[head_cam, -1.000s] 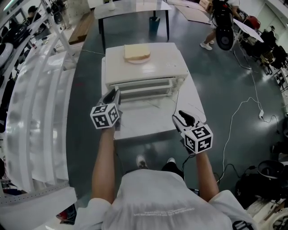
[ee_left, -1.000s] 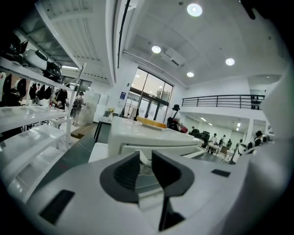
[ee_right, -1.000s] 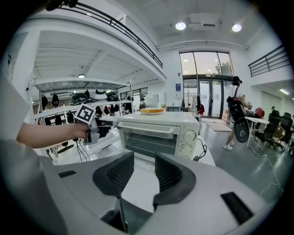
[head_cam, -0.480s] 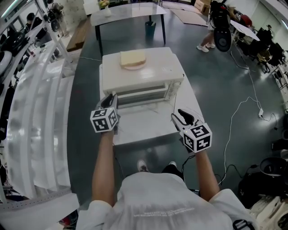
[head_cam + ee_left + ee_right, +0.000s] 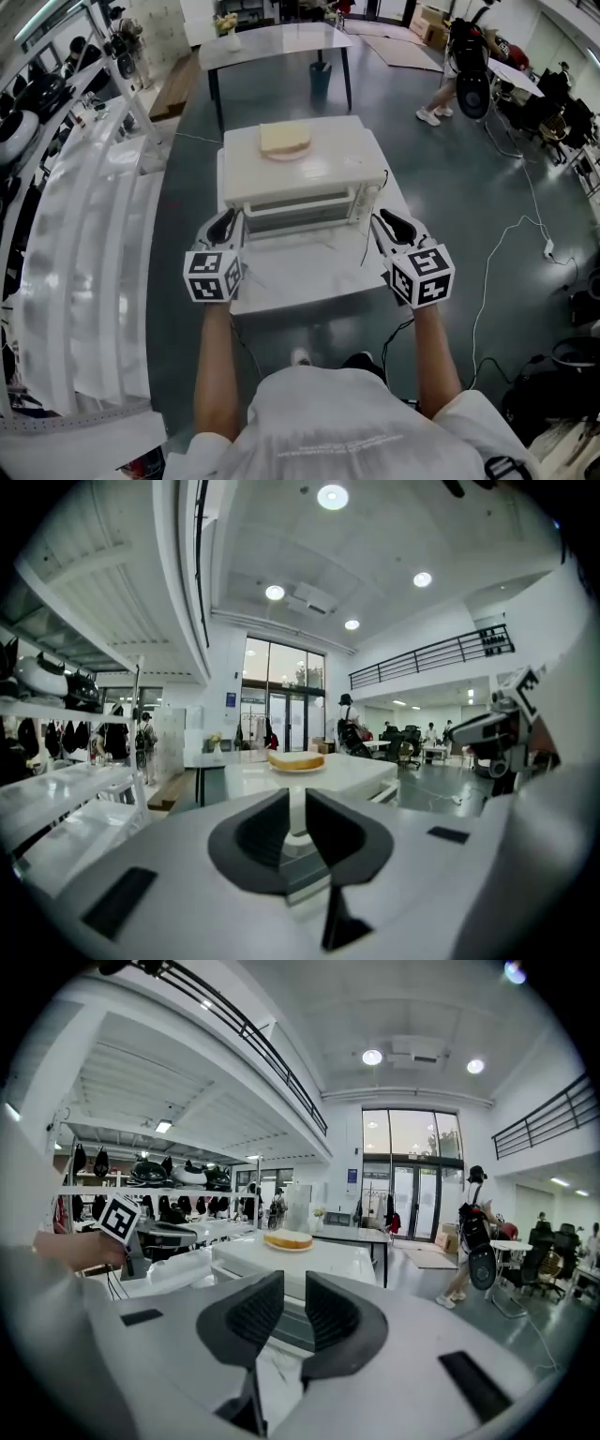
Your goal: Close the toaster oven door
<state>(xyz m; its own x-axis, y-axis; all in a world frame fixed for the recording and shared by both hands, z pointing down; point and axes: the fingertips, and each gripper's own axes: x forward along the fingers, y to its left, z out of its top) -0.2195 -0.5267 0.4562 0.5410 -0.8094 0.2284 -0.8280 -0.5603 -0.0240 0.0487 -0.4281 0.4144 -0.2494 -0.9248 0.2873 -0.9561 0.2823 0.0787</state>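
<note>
Toaster oven [image 5: 323, 173], a boxy cream-white unit with a flat top, stood just ahead of both grippers on a white table [image 5: 300, 281]. Its door [image 5: 298, 208], a wide panel with a dark window, appeared upright against the oven front, lying between the two grippers and slightly beyond their tips.

The left gripper [image 5: 225, 228] was at the oven's near left corner, level with the door. Its jaws had just been closing; the dark, curved pads stood a narrow gap apart with nothing between them. The gripper body was smooth pale plastic, with a cube of black-and-white square markers at its rear.

The right gripper [image 5: 392, 228] was at the oven's near right corner. Its jaws had likewise just been closing. The ribbed black pads were left a narrow gap apart, and nothing was held. Whether either gripper touched the oven could not be determined.

A slice of bread [image 5: 284, 139], pale with a tan crust, rested on a small round plate on the oven top, beyond both grippers. A thin black cable [image 5: 367, 239] hung down just inside the right gripper.
</note>
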